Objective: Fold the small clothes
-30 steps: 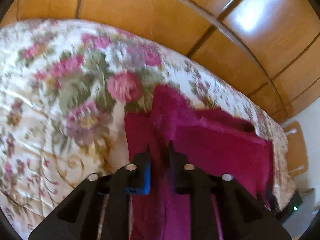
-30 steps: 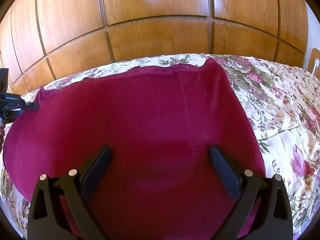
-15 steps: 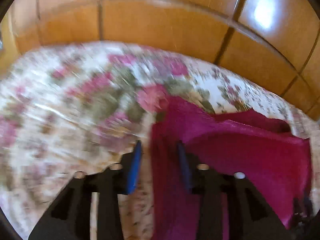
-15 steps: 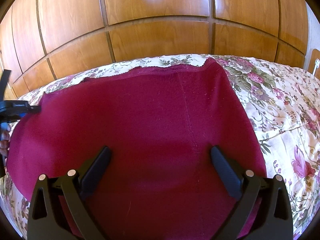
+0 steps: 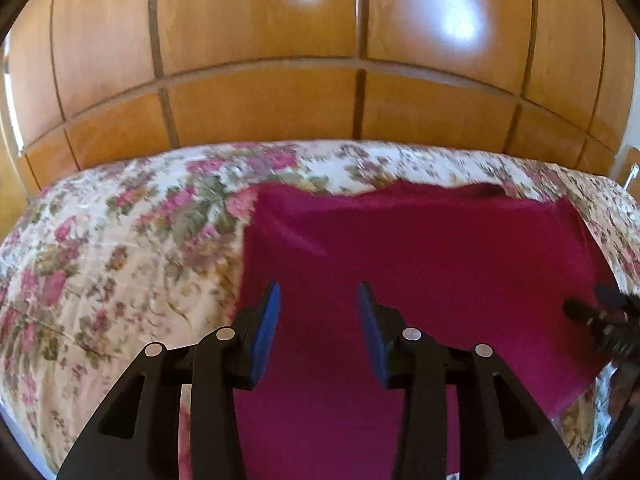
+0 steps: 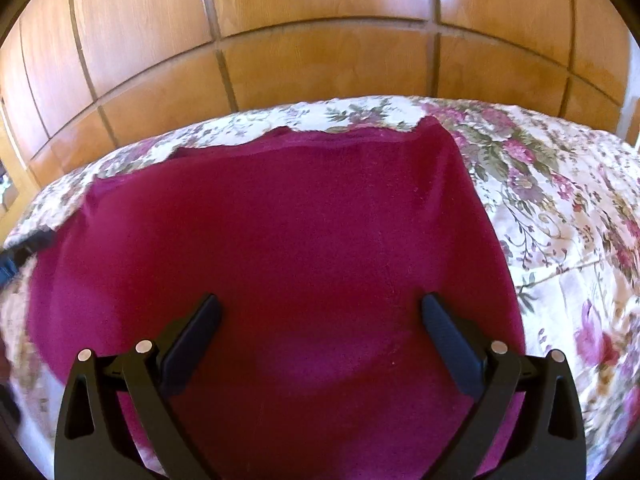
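A dark red garment (image 5: 420, 272) lies flat on a floral bedspread (image 5: 120, 264), with a folded layer along its far edge. My left gripper (image 5: 318, 300) is open and empty, hovering over the garment's left part. In the right wrist view the same garment (image 6: 280, 232) fills the middle. My right gripper (image 6: 320, 312) is wide open and empty above its near half. The right gripper's tip shows at the right edge of the left wrist view (image 5: 600, 316). The left gripper's tip shows at the left edge of the right wrist view (image 6: 24, 252).
Wooden wardrobe panels (image 6: 320, 40) stand right behind the bed. The floral bedspread (image 6: 560, 220) stretches to the right of the garment and to its left in the left wrist view. A pale wall strip (image 5: 632, 152) shows at the far right.
My left gripper let go of the garment's left edge, opened, and swung right to face the wardrobe over the cloth. The released edge now lies flat. The right gripper barely moved.
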The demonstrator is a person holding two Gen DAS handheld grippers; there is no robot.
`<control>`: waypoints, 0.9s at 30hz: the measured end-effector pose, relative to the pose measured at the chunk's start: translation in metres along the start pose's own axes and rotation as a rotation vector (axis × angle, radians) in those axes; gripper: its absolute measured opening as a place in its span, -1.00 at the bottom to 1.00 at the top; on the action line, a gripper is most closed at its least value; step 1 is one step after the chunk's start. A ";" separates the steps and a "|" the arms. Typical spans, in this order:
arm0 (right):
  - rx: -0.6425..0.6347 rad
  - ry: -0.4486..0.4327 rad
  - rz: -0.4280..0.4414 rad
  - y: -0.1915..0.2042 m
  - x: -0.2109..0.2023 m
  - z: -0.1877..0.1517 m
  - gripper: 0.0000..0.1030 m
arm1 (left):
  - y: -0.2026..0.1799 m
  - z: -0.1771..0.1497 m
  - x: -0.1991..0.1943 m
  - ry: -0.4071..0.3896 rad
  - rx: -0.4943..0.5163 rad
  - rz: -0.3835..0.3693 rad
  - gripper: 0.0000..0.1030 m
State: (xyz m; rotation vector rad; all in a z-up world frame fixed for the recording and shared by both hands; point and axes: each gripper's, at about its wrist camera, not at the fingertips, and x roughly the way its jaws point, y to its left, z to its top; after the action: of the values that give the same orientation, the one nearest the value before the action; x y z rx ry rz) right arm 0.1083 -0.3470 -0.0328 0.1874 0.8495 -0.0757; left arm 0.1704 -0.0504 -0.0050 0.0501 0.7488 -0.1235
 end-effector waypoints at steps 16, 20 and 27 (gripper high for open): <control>0.028 0.160 -0.124 -0.044 0.074 0.092 0.91 | -0.007 -0.018 0.022 0.073 0.005 -0.008 -0.21; 0.191 0.205 -0.093 -0.077 0.105 0.094 0.97 | -0.009 -0.020 0.025 0.073 0.009 -0.007 -0.21; 0.207 0.180 -0.080 -0.082 0.109 0.093 0.97 | -0.012 -0.024 0.025 0.058 0.022 0.007 -0.21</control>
State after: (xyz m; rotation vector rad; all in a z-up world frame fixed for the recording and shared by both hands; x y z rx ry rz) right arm 0.2375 -0.4442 -0.0658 0.3583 1.0285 -0.2247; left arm 0.1704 -0.0626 -0.0396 0.0774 0.8049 -0.1235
